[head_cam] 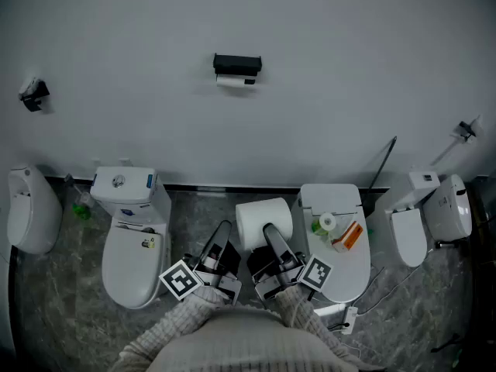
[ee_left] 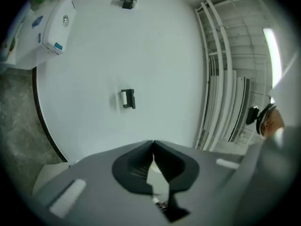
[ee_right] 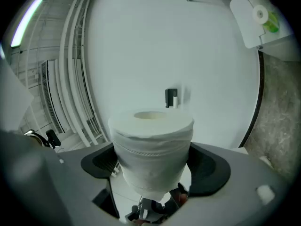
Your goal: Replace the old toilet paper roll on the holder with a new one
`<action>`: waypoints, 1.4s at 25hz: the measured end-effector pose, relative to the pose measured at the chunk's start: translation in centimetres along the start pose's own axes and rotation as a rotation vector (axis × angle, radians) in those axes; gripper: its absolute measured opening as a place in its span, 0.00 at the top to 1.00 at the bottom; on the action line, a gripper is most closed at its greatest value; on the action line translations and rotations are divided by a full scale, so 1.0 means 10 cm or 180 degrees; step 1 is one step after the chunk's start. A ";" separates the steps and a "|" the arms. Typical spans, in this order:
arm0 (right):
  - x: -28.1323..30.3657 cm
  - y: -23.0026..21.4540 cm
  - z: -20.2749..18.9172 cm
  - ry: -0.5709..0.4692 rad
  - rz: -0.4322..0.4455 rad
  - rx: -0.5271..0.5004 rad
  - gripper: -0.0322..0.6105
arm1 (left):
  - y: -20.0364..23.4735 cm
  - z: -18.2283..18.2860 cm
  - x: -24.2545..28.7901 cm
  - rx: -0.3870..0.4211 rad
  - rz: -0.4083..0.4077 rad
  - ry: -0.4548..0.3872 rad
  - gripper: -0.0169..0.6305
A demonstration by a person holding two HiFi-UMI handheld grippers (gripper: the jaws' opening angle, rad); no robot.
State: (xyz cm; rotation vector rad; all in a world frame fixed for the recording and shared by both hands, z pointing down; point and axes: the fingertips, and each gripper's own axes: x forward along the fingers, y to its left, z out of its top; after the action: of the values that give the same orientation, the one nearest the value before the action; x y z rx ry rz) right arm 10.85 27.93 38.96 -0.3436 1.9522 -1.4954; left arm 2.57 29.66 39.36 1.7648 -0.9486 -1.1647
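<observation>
Right gripper (ee_right: 155,163) spread wide, pinching new toilet paper roll (ee_right: 153,138) by both sides (core end facing away). Left gripper (ee_left: 153,149) pressed together, nothing between, just left of roll. Holder (head_cam: 237,62) on far wall, well apart; old roll (head_cam: 232,80) mounted beneath black cover.

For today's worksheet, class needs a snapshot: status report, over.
Left gripper shut, empty. Right gripper shut on new roll. Old roll on wall holder. Nothing blocking it.

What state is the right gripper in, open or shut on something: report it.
Shut on the white toilet paper roll: the right gripper has its dark jaws wide apart, pressing the roll's two sides, with the roll upright between them.
</observation>
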 end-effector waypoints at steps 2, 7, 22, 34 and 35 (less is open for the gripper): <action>0.03 -0.03 0.06 0.0013 -0.0017 -0.0043 0.25 | 0.03 -0.01 0.07 0.0035 -0.0003 0.0046 0.97; 0.08 -0.09 0.21 0.0022 0.0004 -0.0086 0.25 | 0.12 -0.03 0.19 0.0050 -0.0009 0.0020 0.97; 0.47 -0.54 0.65 -0.0044 -0.0148 -0.0026 0.25 | 0.59 0.34 0.66 -0.0023 0.0117 -0.0133 0.97; 1.74 -0.99 1.44 -0.0259 -0.0159 -0.0078 0.25 | 1.10 1.27 1.81 0.0028 0.0015 -0.0004 0.97; 1.86 -1.01 1.51 -0.0283 -0.0144 -0.0090 0.25 | 1.13 1.35 1.91 0.0037 -0.0005 0.0021 0.97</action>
State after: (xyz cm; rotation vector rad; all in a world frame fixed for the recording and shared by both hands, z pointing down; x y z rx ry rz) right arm 4.58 2.75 40.09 -0.4617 1.9085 -1.4571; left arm -6.29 5.20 39.57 1.7780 -0.9521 -1.1559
